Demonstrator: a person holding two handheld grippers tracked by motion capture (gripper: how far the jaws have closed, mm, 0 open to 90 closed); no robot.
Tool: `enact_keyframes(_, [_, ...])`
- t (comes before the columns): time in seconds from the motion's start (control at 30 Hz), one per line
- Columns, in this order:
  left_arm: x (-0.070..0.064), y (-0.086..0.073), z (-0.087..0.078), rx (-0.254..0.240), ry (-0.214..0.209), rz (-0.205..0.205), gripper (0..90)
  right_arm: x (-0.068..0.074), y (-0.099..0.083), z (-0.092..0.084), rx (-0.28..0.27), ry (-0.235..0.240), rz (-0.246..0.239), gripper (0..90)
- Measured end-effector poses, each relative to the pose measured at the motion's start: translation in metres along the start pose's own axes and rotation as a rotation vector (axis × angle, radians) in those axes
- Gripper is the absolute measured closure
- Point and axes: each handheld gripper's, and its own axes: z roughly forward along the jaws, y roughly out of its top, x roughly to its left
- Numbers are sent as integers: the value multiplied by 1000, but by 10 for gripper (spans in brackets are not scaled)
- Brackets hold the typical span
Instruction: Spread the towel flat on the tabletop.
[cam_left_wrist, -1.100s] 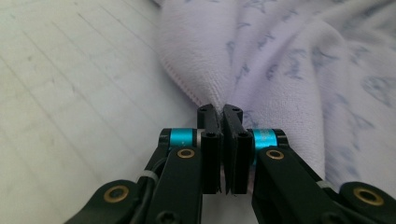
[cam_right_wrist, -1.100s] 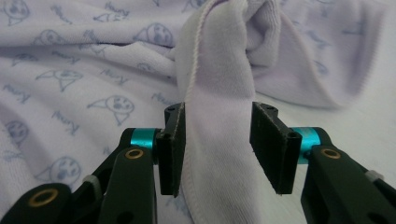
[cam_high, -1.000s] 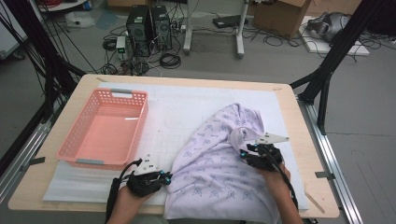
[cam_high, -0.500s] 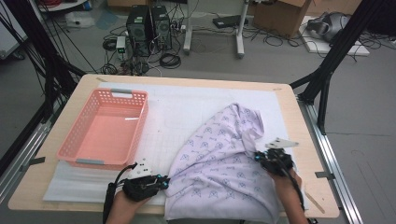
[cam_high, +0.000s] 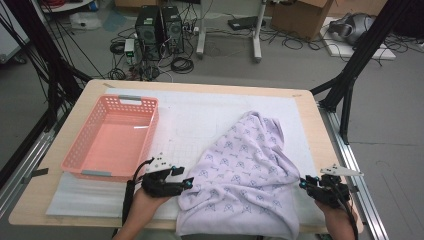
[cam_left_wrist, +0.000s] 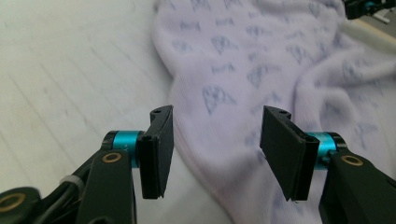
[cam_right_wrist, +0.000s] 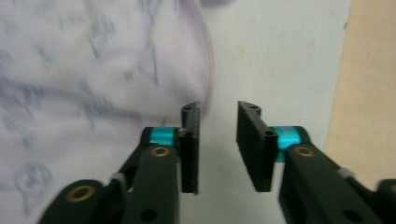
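While the lilac patterned cloth (cam_high: 245, 180) lies rumpled on the white mat (cam_high: 200, 115) at the near right of the table, I should bite well into each side hem before pulling it flat. My left gripper (cam_left_wrist: 215, 149) has just been opening and stands wide over the cloth's left edge, pinching nothing; my right gripper (cam_right_wrist: 217, 140), just reopened to a narrow gap, holds nothing. Since half a second ago it has slid rightward off the cloth.
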Motion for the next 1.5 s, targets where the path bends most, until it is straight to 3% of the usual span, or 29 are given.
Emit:
enact_keyframes(0.13, [15,18,23,-8,25,-25,469,6,17,-1,-125,14,-14,590])
enact_keyframes(0.17, [20,21,28,-9,36,-24,499,9,22,2,-135,26,-21,583])
enact_keyframes(0.23, [27,27,40,13,57,-54,550,14,35,14,-126,28,-52,568])
enact_keyframes(0.3, [31,31,51,39,79,-54,641,17,44,26,-114,24,-62,542])
enact_keyframes(0.4, [32,31,68,103,93,-73,672,20,58,55,-76,20,-81,512])
enact_keyframes(0.53, [23,33,80,134,101,-36,608,26,67,81,-28,16,-103,505])
enact_keyframes(0.63, [16,36,86,150,81,-20,484,26,67,88,5,8,-97,506])
enact_keyframes(0.7, [9,36,91,155,91,15,425,24,65,90,17,8,-87,511])
enact_keyframes(0.8, [2,36,94,163,115,61,414,22,62,89,19,13,-75,520])
enact_keyframes(0.83, [0,35,95,164,119,79,431,21,61,89,22,18,-63,522])
enact_keyframes(0.87, [-2,35,94,163,94,86,479,21,60,89,21,22,-58,532])
enact_keyframes(0.9, [-3,34,94,167,45,93,614,21,59,89,18,25,-55,545])
enact_keyframes(0.93, [-6,34,94,168,25,102,782,22,59,88,20,27,-56,562])
enact_keyframes(0.97, [-9,34,93,171,38,123,821,22,58,88,21,32,-56,593])
enact_keyframes(1.1, [-4,32,78,194,57,99,860,25,57,85,30,70,-70,710])
enact_keyframes(1.17, [-2,26,62,170,66,94,860,26,56,84,38,85,-75,722])
enact_keyframes(1.33, [10,7,14,95,91,43,861,33,56,87,52,118,-92,655])
enact_keyframes(1.4, [11,1,0,76,104,36,861,38,58,88,53,162,-101,639])
enact_keyframes(1.43, [12,-3,-7,69,105,34,861,41,59,87,51,161,-109,622])
enact_keyframes(1.5, [10,-10,-18,55,96,22,861,46,62,85,20,160,-119,533])
